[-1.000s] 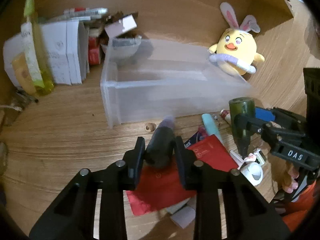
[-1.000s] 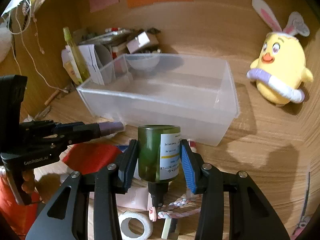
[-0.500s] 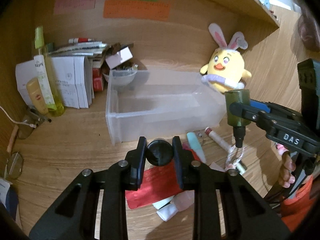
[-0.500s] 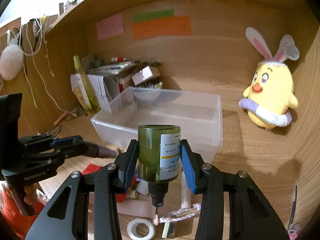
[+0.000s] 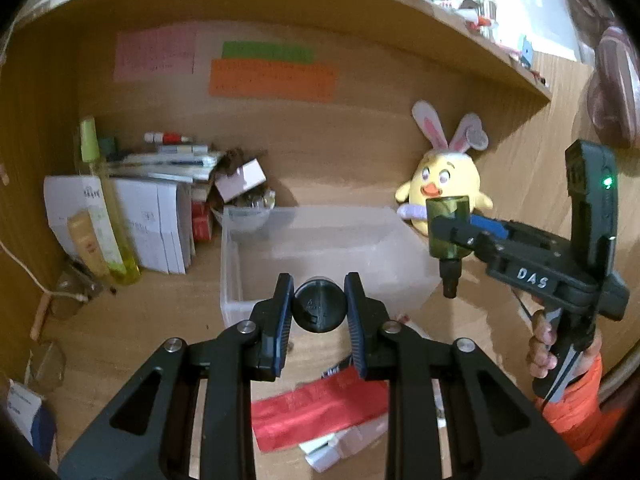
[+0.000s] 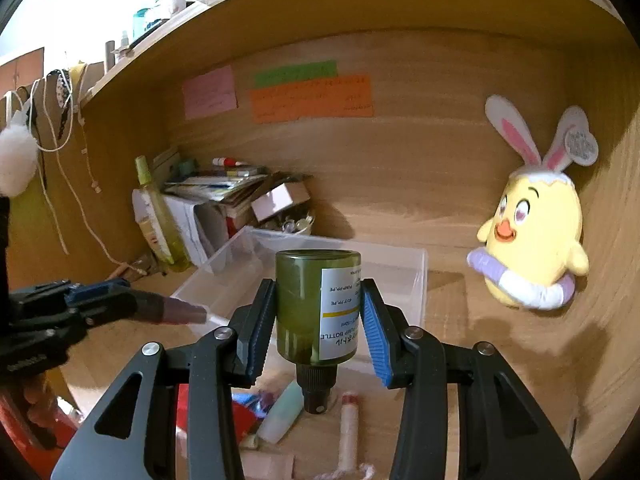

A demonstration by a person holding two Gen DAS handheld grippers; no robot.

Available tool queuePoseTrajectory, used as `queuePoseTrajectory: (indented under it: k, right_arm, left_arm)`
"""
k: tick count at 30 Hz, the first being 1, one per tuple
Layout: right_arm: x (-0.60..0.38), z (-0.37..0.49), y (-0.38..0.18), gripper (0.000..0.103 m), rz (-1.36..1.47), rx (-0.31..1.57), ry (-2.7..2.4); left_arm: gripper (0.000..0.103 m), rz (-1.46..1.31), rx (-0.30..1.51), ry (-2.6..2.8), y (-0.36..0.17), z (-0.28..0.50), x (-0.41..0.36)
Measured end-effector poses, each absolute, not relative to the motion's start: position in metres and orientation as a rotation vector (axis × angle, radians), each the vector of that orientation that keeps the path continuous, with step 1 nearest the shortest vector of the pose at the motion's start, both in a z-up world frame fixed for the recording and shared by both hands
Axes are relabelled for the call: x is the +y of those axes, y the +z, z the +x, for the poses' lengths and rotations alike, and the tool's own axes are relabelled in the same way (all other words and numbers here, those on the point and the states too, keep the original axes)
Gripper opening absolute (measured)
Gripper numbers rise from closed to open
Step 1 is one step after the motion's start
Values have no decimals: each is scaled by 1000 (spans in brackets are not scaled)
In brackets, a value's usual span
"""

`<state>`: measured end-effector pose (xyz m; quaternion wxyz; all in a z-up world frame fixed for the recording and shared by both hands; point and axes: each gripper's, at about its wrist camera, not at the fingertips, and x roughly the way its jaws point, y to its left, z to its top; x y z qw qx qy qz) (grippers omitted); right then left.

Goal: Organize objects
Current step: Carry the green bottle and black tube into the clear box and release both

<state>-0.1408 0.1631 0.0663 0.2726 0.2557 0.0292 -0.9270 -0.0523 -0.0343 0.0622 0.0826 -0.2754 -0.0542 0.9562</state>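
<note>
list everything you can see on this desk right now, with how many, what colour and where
Clear bin: one, see-through, desk centre.
Green bottle: one, olive with white label, upside down in right gripper.
Dark tube: one, black with purplish tip, in left gripper.
Plush chick: one, yellow with bunny ears, right of bin.
Spray bottle: one, yellow-green, far left.
Paper notes: three, pink, green, orange, back wall.
Red packet: one, near edge.
Left gripper: black.
Right gripper: black, blue pads.
</note>
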Motion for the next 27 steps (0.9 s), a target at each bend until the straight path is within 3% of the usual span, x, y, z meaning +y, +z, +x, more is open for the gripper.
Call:
queuePoseTrajectory:
  k: [13,27]
  right_arm:
    - [145,-184,65,39,696,164,-2524]
    - [121,-213,22,39,846,327,-2494]
  left_arm:
    - [25,-789,-183,2911,72,-91,-40]
    - [25,-987,-250,2774,25,-145,-34]
